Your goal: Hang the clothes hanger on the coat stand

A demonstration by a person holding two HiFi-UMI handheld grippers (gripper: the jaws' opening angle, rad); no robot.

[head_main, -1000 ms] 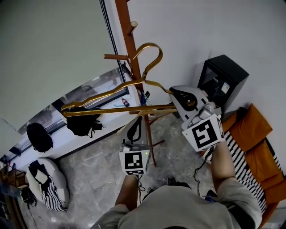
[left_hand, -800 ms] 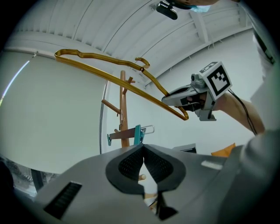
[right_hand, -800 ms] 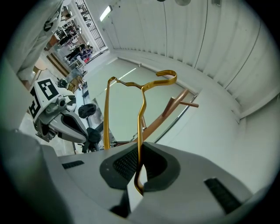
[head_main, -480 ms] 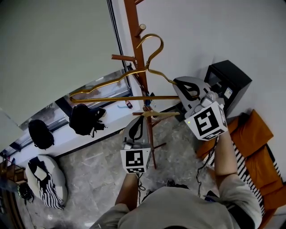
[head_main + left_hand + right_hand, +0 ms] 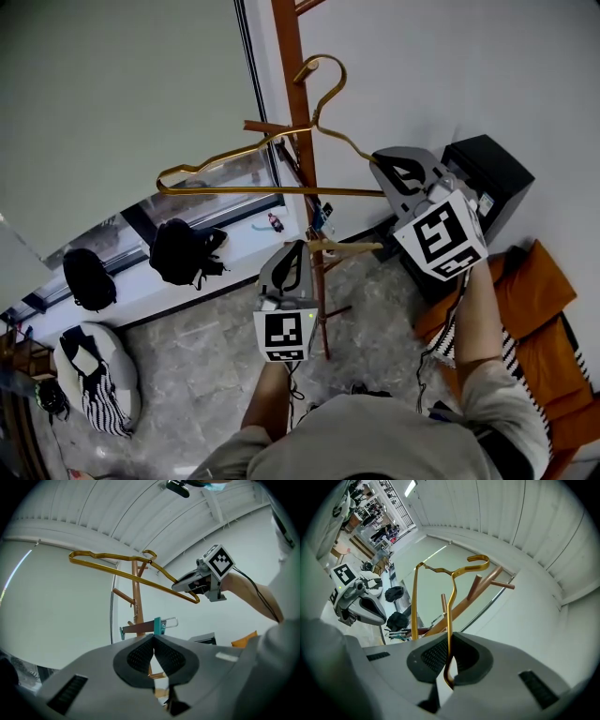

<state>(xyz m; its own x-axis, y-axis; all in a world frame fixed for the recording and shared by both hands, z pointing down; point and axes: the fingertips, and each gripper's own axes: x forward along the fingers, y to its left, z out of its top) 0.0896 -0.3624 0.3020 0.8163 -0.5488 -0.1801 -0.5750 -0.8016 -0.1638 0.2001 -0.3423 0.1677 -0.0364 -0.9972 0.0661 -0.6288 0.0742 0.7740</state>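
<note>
Since a second ago my right gripper [image 5: 389,173] has carried the gold clothes hanger [image 5: 272,191] higher and further right, so its hook now rides up beside the brown coat stand [image 5: 298,141] instead of level with the short peg. From the head view, that gripper is clenched on the hanger's right shoulder end, with the bar stretching left across the pole; whether the hook touches the stand I cannot tell. My left gripper [image 5: 294,255] hangs lower, just in front of the pole, near a wooden clip hanger [image 5: 342,247] on the stand. A black backpack [image 5: 183,251] sits by the window on the floor. From the left gripper view, the left gripper [image 5: 153,641] has its pads pressed together with nothing between them, and the clothes hanger [image 5: 136,576] slants overhead from the coat stand [image 5: 137,597] to the right gripper [image 5: 187,584]. From the right gripper view, the right gripper [image 5: 449,667] is shut tight on the gold wire of the clothes hanger [image 5: 451,606], whose hook curls close to the coat stand [image 5: 473,597]; the left gripper [image 5: 377,613] shows at the left.
</note>
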